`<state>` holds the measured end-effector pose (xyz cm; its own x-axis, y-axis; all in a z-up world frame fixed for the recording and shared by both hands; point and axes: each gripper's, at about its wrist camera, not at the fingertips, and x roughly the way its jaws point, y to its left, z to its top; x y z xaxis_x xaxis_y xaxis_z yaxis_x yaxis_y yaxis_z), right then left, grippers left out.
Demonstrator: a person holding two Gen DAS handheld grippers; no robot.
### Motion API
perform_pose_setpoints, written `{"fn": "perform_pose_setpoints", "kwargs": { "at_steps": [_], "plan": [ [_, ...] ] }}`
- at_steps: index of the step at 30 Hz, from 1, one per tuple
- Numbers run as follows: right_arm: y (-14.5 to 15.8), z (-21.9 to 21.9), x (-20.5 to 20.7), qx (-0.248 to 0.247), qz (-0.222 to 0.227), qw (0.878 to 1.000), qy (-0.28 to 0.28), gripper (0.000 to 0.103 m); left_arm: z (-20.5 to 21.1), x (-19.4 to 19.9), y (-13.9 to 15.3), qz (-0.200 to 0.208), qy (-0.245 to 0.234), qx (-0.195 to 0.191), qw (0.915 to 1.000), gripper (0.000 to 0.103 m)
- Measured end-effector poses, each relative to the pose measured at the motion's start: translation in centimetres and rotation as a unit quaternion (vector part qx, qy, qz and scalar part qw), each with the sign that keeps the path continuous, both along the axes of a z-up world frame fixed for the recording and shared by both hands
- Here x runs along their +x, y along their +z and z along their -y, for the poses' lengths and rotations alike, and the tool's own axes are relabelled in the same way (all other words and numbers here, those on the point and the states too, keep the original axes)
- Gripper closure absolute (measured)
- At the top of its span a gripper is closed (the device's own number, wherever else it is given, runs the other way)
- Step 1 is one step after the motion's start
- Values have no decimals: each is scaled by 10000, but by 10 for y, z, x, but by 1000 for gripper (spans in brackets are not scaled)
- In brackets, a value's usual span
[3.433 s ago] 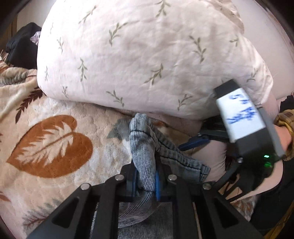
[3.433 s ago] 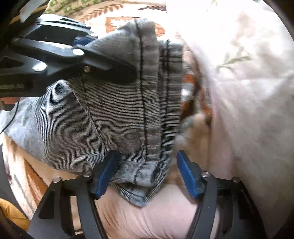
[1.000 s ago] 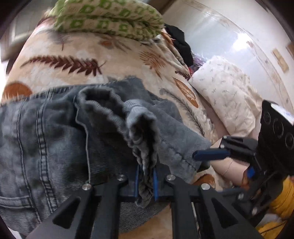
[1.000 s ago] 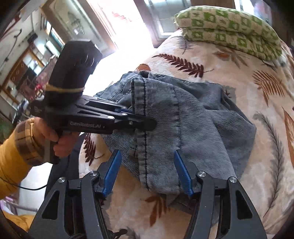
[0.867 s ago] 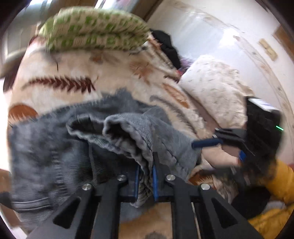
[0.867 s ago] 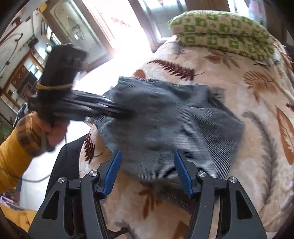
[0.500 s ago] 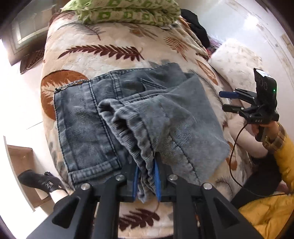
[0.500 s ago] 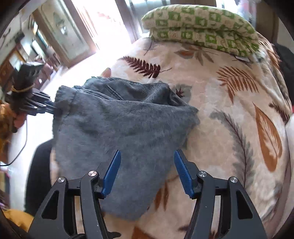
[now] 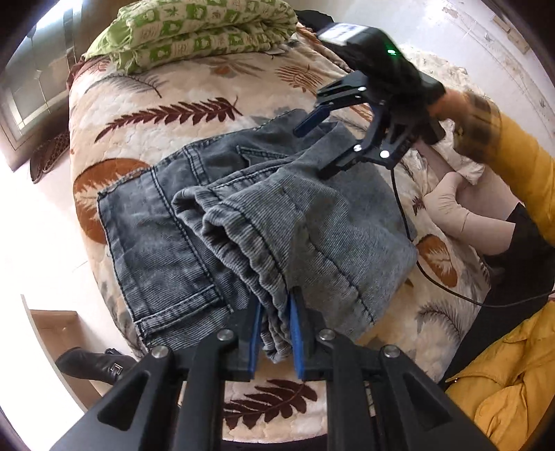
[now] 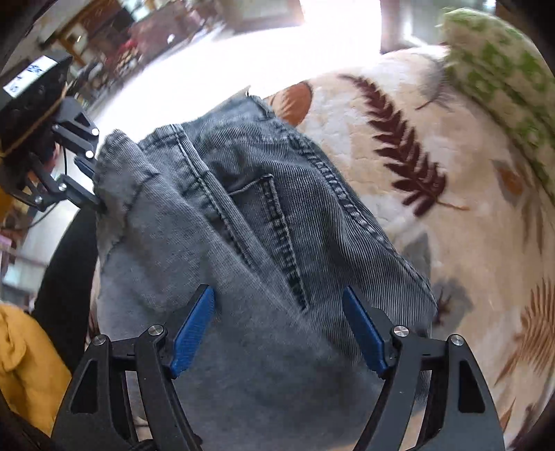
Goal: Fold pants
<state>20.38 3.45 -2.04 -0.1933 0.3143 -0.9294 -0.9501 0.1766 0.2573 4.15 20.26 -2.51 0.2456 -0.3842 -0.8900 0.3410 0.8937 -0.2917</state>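
Now, surface: I see a cream bedspread [image 9: 145, 104] printed with dark red fern fronds and orange leaves; it fills the middle of the left wrist view and the right half of the right wrist view.
Pants: my grey denim pants [image 9: 215, 215] lie folded on the bedspread at the centre of the left wrist frame, waistband and back pocket toward the left, leg ends doubled over on top.
Left gripper: my left gripper [image 9: 274, 333], at the bottom centre of its own frame, is clamped on the bunched hem of the pants, blue pads pressed against the cloth on both sides.
Right gripper: my right gripper [image 10: 277, 329] sits low in its own frame with its jaws spread wide over the denim, holding nothing; in the left wrist view it hangs at the upper right above the far edge of the pants.
Quilt: a folded green-and-cream quilt [image 9: 204, 27] rests on the bedspread at the top of the left wrist frame, well apart from the pants.
Room: pale floor [image 9: 34, 243] runs down the left edge, with a black boot [image 9: 97, 364] at lower left beside a brown board.
Window side: bright glare washes the top of the right wrist frame; furniture there is too blurred to name.
Operator: yellow sleeve [image 9: 520, 166] at the right edge.
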Motion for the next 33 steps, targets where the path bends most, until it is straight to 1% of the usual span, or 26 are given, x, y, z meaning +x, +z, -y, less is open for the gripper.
{"fn": "perform_pose_setpoints", "kwargs": {
  "at_steps": [1, 2, 3, 4, 5, 6, 7, 8, 9, 12, 14, 16, 18, 20, 22, 24, 27, 30, 31, 32, 33],
  "plan": [
    [-7, -5, 0, -109, -108, 9998, 154, 27, -2, 1, -3, -26, 15, -39, 10000, 86],
    [-14, -9, -1, -205, -212, 9990, 323, 30, -5, 3, -6, -53, 45, -68, 10000, 86],
    [-20, -11, -4, -266, -297, 9982, 452, 38, -8, 5, -9, -80, 89, -113, 9999, 86],
    [-25, -13, -6, -323, -327, 9975, 537, 43, -10, 7, -12, -115, 122, -170, 9997, 86],
    [-28, -14, -9, -334, -294, 9973, 589, 52, -10, 9, -14, -137, 168, -193, 9996, 84],
    [-27, -11, -13, -277, -216, 9974, 626, 69, -10, 11, -15, -134, 214, -199, 9995, 84],
    [-24, -7, -14, -190, -228, 9976, 625, 80, -10, 12, -16, -125, 248, -212, 9994, 84],
    [-19, -2, -16, -92, -254, 9979, 592, 87, -9, 12, -15, -103, 276, -212, 9993, 84],
    [-11, 7, -18, 34, -187, 9983, 558, 89, -7, 12, -13, -63, 275, -212, 9994, 86],
    [9, 32, -25, 278, 23, 9988, 410, 91, 4, 7, 1, 246, 179, -124, 9995, 87],
    [20, 43, -22, 405, 104, 9990, 184, 90, 10, 6, 14, 432, 101, -144, 9989, 88],
    [24, 49, -22, 485, 283, 9984, -40, 82, 15, 8, 26, 545, 22, -124, 9984, 88],
    [23, 52, -19, 412, 502, 9976, -244, 61, 17, 13, 30, 531, 0, -64, 9986, 88],
    [22, 55, -10, 398, 474, 9970, -475, 53, 18, 17, 26, 469, 41, 36, 9989, 88],
    [22, 61, -10, 507, 348, 9966, -540, 53, 19, 20, 24, 468, 68, 42, 9989, 88],
    [22, 62, -11, 553, 227, 9973, -436, 53, 18, 22, 24, 458, 61, -39, 9989, 88],
    [14, 54, -15, 292, 357, 9986, -239, 53, 16, 21, 19, 349, 51, -26, 9994, 88],
    [1, 43, -10, 41, 312, 9994, -133, 54, 12, 14, 8, 198, 111, 10, 9997, 88],
    [-3, 39, -10, -6, 275, 9996, -75, 57, 9, 12, 2, 130, 164, 3, 9998, 88],
    [-5, 36, -13, -47, 271, 9996, 25, 67, 6, 11, -6, 32, 235, 9, 9997, 88],
    [-6, 33, -19, -62, 298, 9994, 157, 75, 5, 9, -14, -75, 274, 43, 9996, 88]
  ]
}}
